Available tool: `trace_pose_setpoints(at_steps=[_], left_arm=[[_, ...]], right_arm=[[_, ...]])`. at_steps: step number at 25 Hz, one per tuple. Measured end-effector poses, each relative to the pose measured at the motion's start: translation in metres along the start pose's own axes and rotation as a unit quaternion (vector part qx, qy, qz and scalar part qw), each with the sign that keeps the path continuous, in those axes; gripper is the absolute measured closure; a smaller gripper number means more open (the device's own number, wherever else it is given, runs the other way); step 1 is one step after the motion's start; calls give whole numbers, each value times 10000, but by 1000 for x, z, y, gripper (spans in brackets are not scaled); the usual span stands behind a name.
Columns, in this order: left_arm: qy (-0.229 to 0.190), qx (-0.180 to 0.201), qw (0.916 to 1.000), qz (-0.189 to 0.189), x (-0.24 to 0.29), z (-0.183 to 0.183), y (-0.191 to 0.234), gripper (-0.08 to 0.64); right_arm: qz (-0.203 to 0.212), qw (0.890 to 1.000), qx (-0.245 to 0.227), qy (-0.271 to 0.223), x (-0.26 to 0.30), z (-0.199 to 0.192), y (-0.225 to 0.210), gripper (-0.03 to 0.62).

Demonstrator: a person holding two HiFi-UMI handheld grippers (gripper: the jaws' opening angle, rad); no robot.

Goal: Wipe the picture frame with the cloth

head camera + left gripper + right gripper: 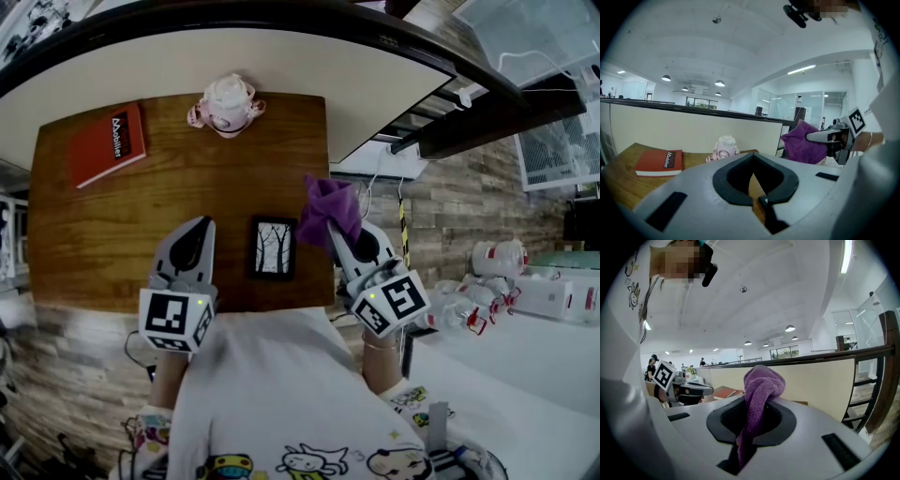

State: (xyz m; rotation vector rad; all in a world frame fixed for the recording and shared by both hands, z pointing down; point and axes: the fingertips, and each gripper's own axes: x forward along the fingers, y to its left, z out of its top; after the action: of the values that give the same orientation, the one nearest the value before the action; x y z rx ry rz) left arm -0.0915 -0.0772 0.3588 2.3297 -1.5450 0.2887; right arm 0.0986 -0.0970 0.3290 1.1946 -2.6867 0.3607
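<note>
We've got the right hand-held gripper (336, 234) clamped tight on the purple cloth (330, 208). The fabric is pinched between its jaws, and the rest bunches up ahead of the tips in a loose wad. The left hand-held gripper (192, 228) is fully closed with nothing in it, jaws meeting edge to edge. The picture frame (274, 248) lies flat on the wooden bench (94, 234), face up, between the two hand-held grippers. It's just to the inner side of the left one's tips, and just inside and a bit short of the right one's tips, w/ the cloth hanging close by its top right corner, not on it yet as far as we can tell. Handling, our read: the cloth is soft, light and floppy, so it'll drape and drag fine, and the pinch at one end looks enough. The frame looks small, light and stiff, prob. glazed in front, so it's fragile-ish and smooth. Flat on a slick wood top it could skate under a wipe, so we'd pin it by the dark border or an outer edge w/ the free left hand-held gripper, never on the pane. Count: 1 frame, 1 cloth, 2 hand-held grippers. Well beyond the left one's tips there's 1 red book (107, 145) and 1 pink-and-white toy (226, 103) at the far edge.
</note>
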Motion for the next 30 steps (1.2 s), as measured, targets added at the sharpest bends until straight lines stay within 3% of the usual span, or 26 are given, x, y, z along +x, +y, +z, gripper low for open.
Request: trace_pose_setpoints(at_steps=[13, 30], left_arm=[[-78, -103, 9999, 5, -3, 0, 10, 555], [72, 248, 9993, -282, 9, -3, 7, 557]], right_arm=[[-114, 9999, 11, 31, -2, -1, -5, 569], [-275, 9996, -82, 73, -15, -5, 1, 569]])
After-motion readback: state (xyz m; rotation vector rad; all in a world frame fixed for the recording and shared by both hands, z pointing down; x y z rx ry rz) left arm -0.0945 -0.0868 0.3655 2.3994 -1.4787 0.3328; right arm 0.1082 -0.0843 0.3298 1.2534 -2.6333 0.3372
